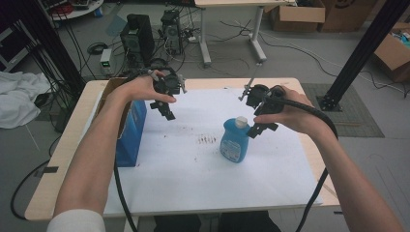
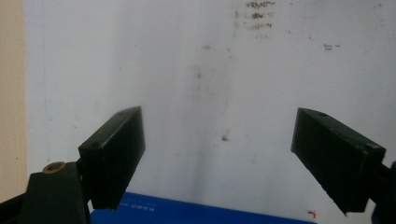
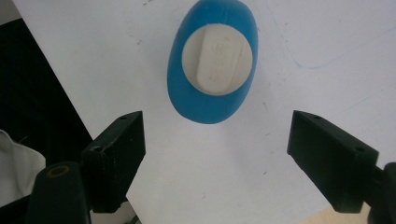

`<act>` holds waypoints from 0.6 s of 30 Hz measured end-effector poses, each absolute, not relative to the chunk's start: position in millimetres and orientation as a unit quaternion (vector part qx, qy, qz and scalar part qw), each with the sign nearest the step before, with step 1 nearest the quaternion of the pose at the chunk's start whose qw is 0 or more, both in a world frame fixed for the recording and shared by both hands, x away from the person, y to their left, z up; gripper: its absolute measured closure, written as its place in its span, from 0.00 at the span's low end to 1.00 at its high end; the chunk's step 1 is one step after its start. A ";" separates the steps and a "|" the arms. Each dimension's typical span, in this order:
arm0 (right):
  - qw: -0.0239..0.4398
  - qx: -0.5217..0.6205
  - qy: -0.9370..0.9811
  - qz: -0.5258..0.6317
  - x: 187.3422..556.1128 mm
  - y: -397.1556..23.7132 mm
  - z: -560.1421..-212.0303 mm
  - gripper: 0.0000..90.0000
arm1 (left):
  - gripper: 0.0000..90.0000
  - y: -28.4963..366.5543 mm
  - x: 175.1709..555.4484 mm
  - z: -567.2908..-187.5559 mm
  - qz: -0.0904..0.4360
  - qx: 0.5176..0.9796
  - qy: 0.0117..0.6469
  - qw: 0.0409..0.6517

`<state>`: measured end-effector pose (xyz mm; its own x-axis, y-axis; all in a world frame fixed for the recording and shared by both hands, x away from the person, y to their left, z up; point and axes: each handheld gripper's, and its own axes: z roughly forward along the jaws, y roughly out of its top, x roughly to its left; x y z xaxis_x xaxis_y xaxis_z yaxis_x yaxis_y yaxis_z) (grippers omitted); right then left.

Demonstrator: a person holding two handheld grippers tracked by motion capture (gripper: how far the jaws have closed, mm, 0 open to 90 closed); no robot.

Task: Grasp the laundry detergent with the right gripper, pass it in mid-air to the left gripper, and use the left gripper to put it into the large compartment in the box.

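A blue bottle (image 1: 235, 141) with a white cap (image 1: 241, 121) stands upright on the white sheet (image 1: 193, 169) near the table's middle. My right gripper (image 1: 260, 128) hangs open just to its right, level with the cap. From above, the right gripper view has the bottle (image 3: 212, 100) and its cap (image 3: 217, 59) ahead of my right gripper (image 3: 215, 161), with nothing between the jaws. My left gripper (image 1: 167, 113) is held open over the sheet's far left part, above the blue box (image 1: 129, 135). In the left gripper view my left gripper (image 2: 219, 158) has nothing but stained sheet between its jaws.
The blue box (image 2: 201, 213) stands on edge at the sheet's left side. Brown stains (image 1: 207, 140) mark the sheet left of the bottle. Beyond the table lie computer cases (image 1: 138, 36), cables, a desk leg (image 1: 204, 36) and cardboard boxes (image 1: 394, 53); a black post (image 1: 360, 53) rises at right.
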<state>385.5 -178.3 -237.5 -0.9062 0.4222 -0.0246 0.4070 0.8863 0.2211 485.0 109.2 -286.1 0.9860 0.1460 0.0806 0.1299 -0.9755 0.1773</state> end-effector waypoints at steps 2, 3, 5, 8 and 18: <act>0.035 0.222 0.968 0.111 384.8 -180.9 -243.4 0.21 | 0.20 109.3 485.1 -286.2 0.047 0.993 0.070 0.085; 0.034 0.224 0.967 0.113 384.2 -181.2 -245.3 0.21 | 0.20 109.2 485.0 -286.0 0.046 0.993 0.069 0.084; 0.032 0.228 0.966 0.118 383.0 -181.7 -249.9 0.21 | 0.20 109.2 484.8 -286.2 0.047 0.993 0.068 0.084; 0.030 0.230 0.965 0.120 382.3 -182.2 -254.8 0.21 | 0.20 109.3 484.1 -286.0 0.048 0.993 0.069 0.085; 0.037 0.249 0.953 0.169 375.7 -187.8 -273.0 0.19 | 0.20 110.5 483.2 -285.9 0.048 0.993 0.069 0.083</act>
<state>375.7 -187.8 -273.0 -0.8732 0.4872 0.0129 0.4619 0.8189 0.3407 483.2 110.5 -285.9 0.9859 0.1444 0.0843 0.1285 -0.9769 0.1707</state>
